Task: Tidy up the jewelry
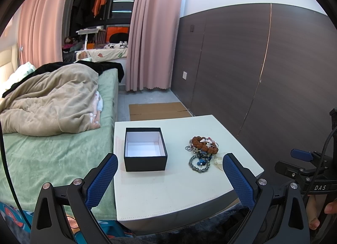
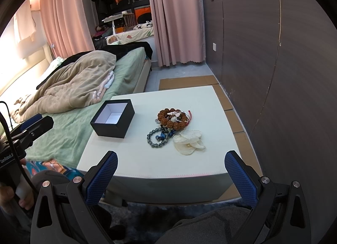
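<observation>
Left gripper (image 1: pixel 169 164) and right gripper (image 2: pixel 170 163) hover level before the tabletop (image 2: pixel 202 105), fingers spread wide and empty, facing the open black box (image 2: pixel 112 118), then the jewelry heap (image 2: pixel 172 126), seemingly bracelets.

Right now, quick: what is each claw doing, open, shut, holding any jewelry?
Left claw: open, empty, short of the black box.
Right claw: open, empty, short of the jewelry pile on the white table.
</observation>
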Available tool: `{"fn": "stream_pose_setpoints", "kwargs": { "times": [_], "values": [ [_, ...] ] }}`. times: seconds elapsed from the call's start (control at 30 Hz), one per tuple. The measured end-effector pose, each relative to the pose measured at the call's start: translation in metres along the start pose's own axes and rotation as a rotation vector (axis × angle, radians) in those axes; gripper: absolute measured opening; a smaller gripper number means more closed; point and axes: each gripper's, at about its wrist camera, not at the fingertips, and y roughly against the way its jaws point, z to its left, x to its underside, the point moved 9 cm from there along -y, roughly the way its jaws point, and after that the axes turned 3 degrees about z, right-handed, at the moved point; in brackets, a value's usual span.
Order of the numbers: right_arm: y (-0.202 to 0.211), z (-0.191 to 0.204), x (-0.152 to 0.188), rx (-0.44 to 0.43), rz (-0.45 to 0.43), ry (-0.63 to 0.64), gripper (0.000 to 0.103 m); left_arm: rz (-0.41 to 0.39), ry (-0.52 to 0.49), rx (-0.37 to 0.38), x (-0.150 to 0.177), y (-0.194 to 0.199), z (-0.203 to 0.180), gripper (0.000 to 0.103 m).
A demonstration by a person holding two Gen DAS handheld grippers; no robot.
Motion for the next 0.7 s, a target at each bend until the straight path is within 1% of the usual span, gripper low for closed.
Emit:
{"fn": "stream_pose_setpoints", "kwargs": {
  "times": [0.3, 0.43, 0.57, 0.7],
  "values": [
    [0.000, 0.000, 0.000, 0.000, 0.000, 0.001, 0.102, -0.001, -0.001, 0.000, 0.000, 0.000, -0.001, 0.100],
    [0.000, 0.001, 0.000, -0.004, 0.001, -0.002, 0.102, -0.015, 0.007, 0.008, 0.000, 0.001, 0.003, 0.100],
    [-0.001, -0.002, 0.001, -0.003, 0.010, -0.013, 0.102, 0.014, 0.029, 0.013, 0.002, -0.003, 0.010, 0.100],
    [-0.002, -0.008, -0.002, 0.038, 0.007, -0.012, 0.102, 0.011, 0.030, 0.000, -0.003, -0.002, 0.016, 0.100]
  ]
}}
